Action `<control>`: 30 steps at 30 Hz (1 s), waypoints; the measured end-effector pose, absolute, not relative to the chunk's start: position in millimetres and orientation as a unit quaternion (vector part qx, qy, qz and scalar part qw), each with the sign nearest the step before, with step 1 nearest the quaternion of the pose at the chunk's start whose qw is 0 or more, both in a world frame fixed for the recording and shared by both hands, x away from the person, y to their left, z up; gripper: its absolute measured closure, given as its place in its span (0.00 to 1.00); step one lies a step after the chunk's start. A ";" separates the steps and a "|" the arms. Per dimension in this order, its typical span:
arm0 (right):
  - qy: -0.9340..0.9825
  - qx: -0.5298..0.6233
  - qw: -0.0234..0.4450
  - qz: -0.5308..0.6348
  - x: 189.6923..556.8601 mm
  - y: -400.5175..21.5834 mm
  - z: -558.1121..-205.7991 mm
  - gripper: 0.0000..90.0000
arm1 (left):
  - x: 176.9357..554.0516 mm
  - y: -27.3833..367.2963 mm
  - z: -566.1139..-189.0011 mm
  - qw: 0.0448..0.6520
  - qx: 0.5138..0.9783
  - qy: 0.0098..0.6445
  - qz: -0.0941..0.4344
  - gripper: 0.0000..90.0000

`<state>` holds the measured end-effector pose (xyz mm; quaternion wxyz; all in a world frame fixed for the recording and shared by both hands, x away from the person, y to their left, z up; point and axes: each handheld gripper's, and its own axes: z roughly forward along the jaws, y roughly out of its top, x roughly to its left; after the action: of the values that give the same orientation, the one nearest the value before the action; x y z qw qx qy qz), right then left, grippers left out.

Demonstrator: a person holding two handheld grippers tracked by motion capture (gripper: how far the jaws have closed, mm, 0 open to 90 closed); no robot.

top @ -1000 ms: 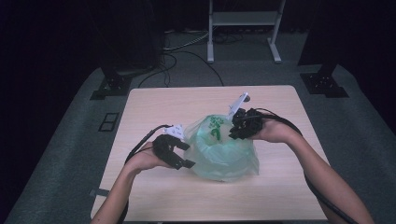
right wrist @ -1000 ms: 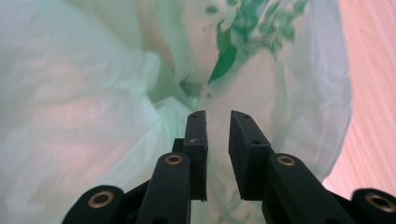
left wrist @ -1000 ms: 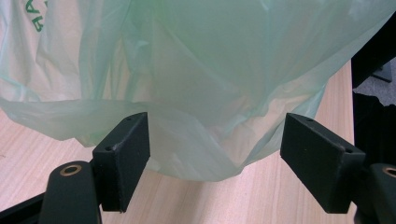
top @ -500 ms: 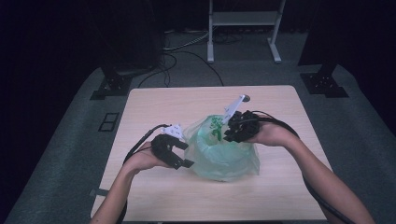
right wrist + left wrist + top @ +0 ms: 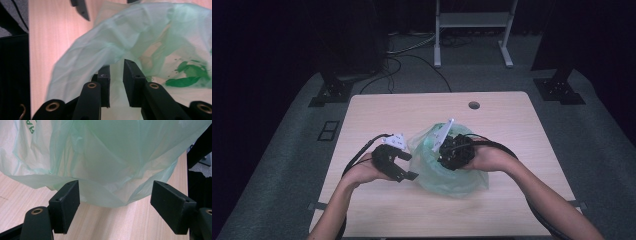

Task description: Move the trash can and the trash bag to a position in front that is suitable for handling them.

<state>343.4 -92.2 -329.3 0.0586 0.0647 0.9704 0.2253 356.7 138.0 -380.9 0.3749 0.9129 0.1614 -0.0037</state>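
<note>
Near the middle of the table (image 5: 512, 115) sat a thin green plastic bag (image 5: 452, 172), crumpled and puffed up, with a darker green print on one side. At about nine o'clock from the bag the left gripper (image 5: 408, 166) hovered just beside its edge, jaws wide apart with nothing pinched; in the left gripper view the bag's lower fold (image 5: 105, 195) hung between them without touching either pad. At the bag's top, toward one o'clock, the right gripper (image 5: 116, 82) had its jaws close together, and a fold of film seemed to run between them, though whether the pads truly pinched it could not be told. The risk looked plain: film so slippery could slide out of a light pinch, or tear if both grippers pulled apart hard, and the bag might skid across the table.
</note>
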 end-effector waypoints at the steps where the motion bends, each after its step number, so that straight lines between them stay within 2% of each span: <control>1: 0.971 0.062 0.056 0.225 341.5 -93.3 -328.9 0.85 | 356.6 137.5 -380.9 0.375 0.913 0.162 -0.004 0.25; 7: 0.975 0.051 0.033 0.214 331.7 -100.2 -329.9 0.84 | 357.0 136.5 -381.2 0.374 0.913 0.161 -0.003 0.23; 9: 0.977 0.046 0.020 0.208 332.9 -103.5 -329.7 0.80 | 356.8 136.9 -380.8 0.376 0.912 0.162 -0.002 0.23; 12: 0.974 0.065 0.031 0.214 342.2 -108.5 -326.3 0.80 | 356.3 136.6 -380.4 0.378 0.912 0.161 -0.003 0.23; 15: 0.973 0.087 0.064 0.203 365.5 -108.7 -326.1 0.79 | 357.4 135.2 -380.2 0.379 0.911 0.163 -0.001 0.22; 22: 0.971 0.111 0.076 0.198 408.2 -98.8 -331.3 0.79 | 358.6 134.3 -380.1 0.381 0.910 0.162 0.001 0.21; 30: 0.965 0.136 0.087 0.208 429.9 -105.2 -328.3 0.79 | 361.6 141.5 -377.2 0.393 0.903 0.172 0.003 0.21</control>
<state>429.9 -105.2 -328.3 0.0871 0.1356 0.9648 0.2078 361.6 141.5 -377.2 0.3928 0.9034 0.1719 0.0032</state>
